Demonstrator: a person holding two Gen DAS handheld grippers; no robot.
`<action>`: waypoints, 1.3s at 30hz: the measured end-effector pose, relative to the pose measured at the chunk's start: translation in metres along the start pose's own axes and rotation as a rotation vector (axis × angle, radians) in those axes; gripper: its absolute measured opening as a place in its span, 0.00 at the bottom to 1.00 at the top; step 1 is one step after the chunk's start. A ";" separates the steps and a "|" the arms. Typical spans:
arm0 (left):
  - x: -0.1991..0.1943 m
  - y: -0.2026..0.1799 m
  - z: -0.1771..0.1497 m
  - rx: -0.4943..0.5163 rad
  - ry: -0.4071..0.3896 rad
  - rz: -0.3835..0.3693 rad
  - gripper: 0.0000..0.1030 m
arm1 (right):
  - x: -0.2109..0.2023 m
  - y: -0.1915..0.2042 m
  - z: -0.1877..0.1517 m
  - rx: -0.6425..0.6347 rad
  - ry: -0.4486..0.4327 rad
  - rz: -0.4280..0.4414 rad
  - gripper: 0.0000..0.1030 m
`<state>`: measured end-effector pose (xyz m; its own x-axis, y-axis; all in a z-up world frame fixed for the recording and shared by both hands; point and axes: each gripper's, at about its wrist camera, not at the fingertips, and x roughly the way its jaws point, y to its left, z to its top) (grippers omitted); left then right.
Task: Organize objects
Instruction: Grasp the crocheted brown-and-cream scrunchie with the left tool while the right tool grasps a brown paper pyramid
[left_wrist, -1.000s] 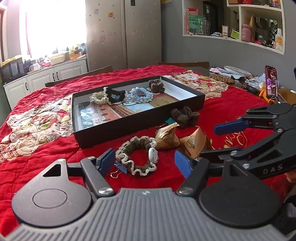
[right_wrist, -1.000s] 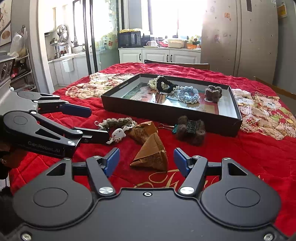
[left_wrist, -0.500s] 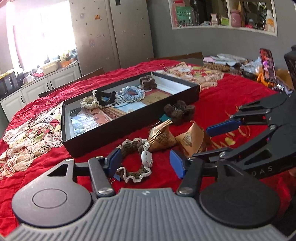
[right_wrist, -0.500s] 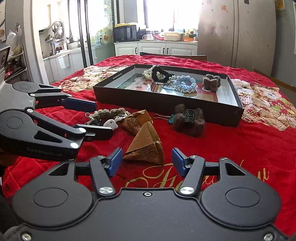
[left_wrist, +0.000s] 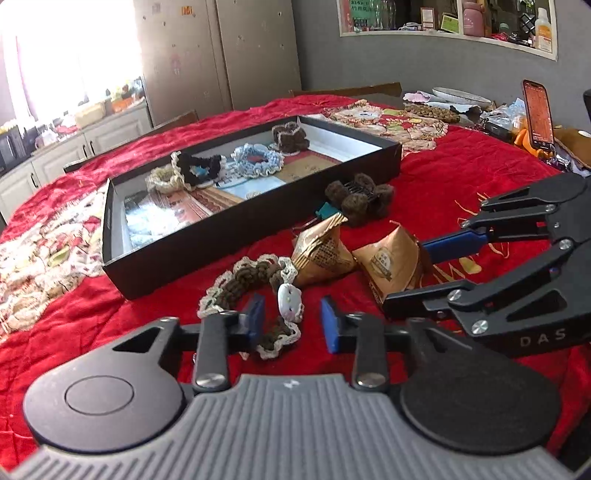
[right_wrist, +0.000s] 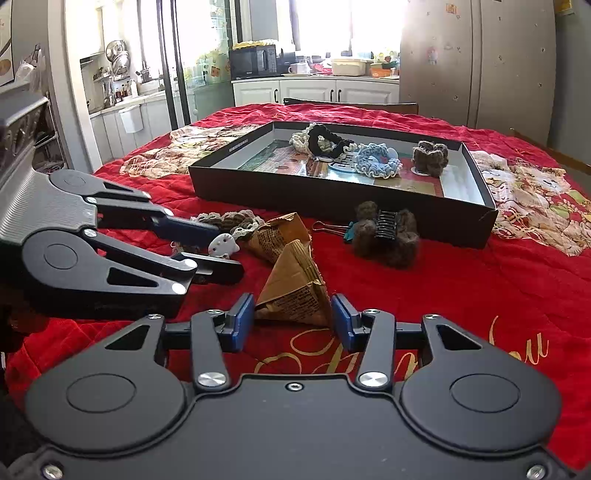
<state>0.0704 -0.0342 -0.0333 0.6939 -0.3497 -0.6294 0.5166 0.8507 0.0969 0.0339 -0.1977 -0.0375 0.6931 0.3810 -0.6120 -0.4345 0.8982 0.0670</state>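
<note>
A: What is being held by the black tray (left_wrist: 207, 254), and where is it being kept?

B: The tray is lying on the red tablecloth (left_wrist: 461, 177), past both grippers. Four crocheted scrunchies are being kept inside it, along the far side: a cream one (left_wrist: 162, 179), a black one (left_wrist: 197, 166) overlapping it, a light blue one (left_wrist: 258, 160), and a brown one (left_wrist: 290, 136) toward the end. The rest of the tray floor, which is covered by a printed picture, is being left bare.

A: What is being left outside the tray?

B: A brown scrunchie edged in white lace (left_wrist: 251, 284), with a small white charm attached, is lying just in front of the tray. Two gold triangular packets are lying beside it, one (left_wrist: 321, 251) nearer the scrunchie and one (left_wrist: 391, 262) further right. A fuzzy brown hair claw (left_wrist: 358, 199) and a teal binder clip (left_wrist: 327, 212) are lying against the tray's front wall.

A: How are the grippers being placed?

B: The left gripper (left_wrist: 291, 321) is being closed around the near side of the lace scrunchie; the loop and charm are lying between the blue pads, but a firm pinch cannot be told yet. The right gripper (right_wrist: 291, 321) is being closed on the nearer packet (right_wrist: 295, 288), whose edges are being met by both pads.
</note>
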 end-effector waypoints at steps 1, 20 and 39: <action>0.001 0.001 0.000 -0.007 0.002 -0.005 0.26 | 0.000 0.000 0.000 0.000 0.000 0.000 0.42; -0.031 0.014 0.011 -0.053 -0.078 -0.016 0.16 | -0.014 -0.003 0.010 0.003 -0.036 0.018 0.33; -0.058 0.023 0.034 -0.081 -0.186 -0.008 0.16 | -0.008 0.003 0.017 -0.013 -0.058 0.000 0.50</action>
<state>0.0588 -0.0076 0.0315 0.7746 -0.4170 -0.4756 0.4860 0.8736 0.0255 0.0374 -0.1946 -0.0190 0.7255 0.3931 -0.5650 -0.4411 0.8957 0.0567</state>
